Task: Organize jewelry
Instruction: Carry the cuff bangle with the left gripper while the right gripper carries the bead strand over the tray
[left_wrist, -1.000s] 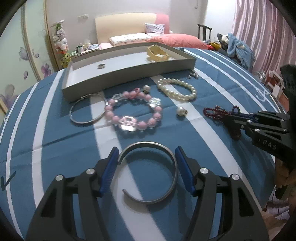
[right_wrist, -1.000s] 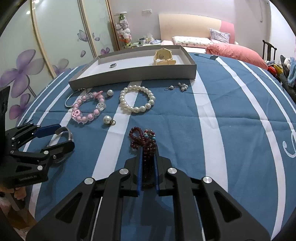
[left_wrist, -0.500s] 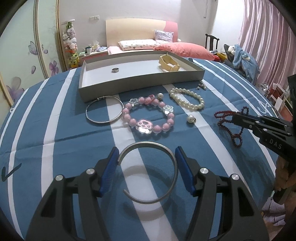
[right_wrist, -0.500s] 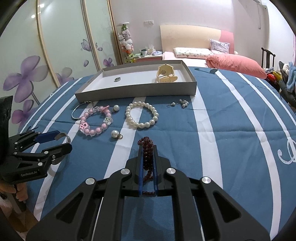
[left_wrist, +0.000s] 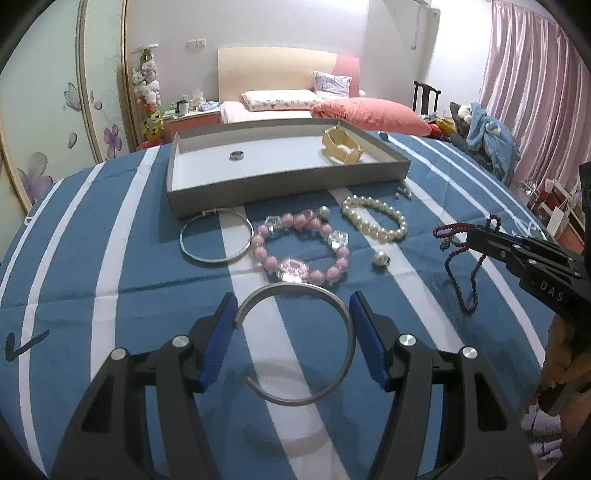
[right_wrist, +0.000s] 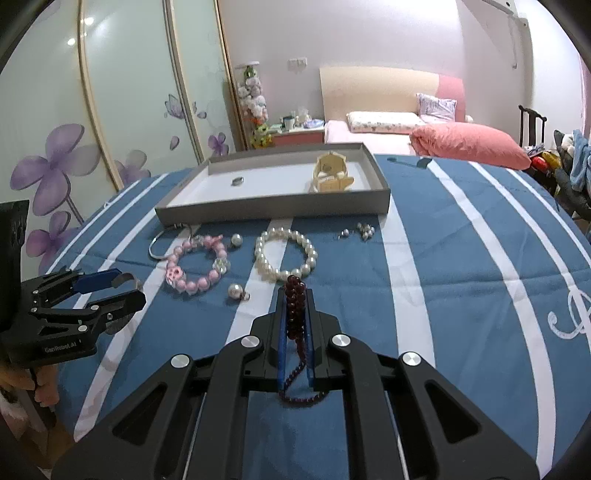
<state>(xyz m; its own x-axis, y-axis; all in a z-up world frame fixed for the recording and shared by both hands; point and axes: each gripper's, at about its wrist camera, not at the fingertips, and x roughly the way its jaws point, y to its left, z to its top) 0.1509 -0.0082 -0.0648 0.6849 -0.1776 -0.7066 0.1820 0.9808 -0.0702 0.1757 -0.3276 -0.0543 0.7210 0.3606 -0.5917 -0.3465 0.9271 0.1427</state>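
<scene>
My left gripper (left_wrist: 293, 314) is shut on an open silver cuff bangle (left_wrist: 325, 295) and holds it above the blue striped cloth; it also shows in the right wrist view (right_wrist: 110, 286). My right gripper (right_wrist: 295, 295) is shut on a dark red bead bracelet (right_wrist: 294, 306), which hangs from it above the cloth (left_wrist: 460, 258). A grey tray (left_wrist: 280, 190) at the back holds a ring (left_wrist: 236, 155) and a yellow watch (left_wrist: 341, 147). In front of the tray lie a thin silver bangle (left_wrist: 192, 251), a pink bead bracelet (left_wrist: 258, 253), a pearl bracelet (left_wrist: 373, 225) and loose pearl earrings (left_wrist: 380, 258).
Small earrings (right_wrist: 364, 230) lie near the tray's right front corner. The round table's edge curves away on both sides. A bed with a pink pillow (right_wrist: 469, 142), a wardrobe with flower doors (right_wrist: 55, 147) and pink curtains (left_wrist: 535, 81) stand beyond.
Both grippers have risen from the table with their pieces; the red bead bracelet left the cloth and now hangs free. The cuff bangle stays gripped.
</scene>
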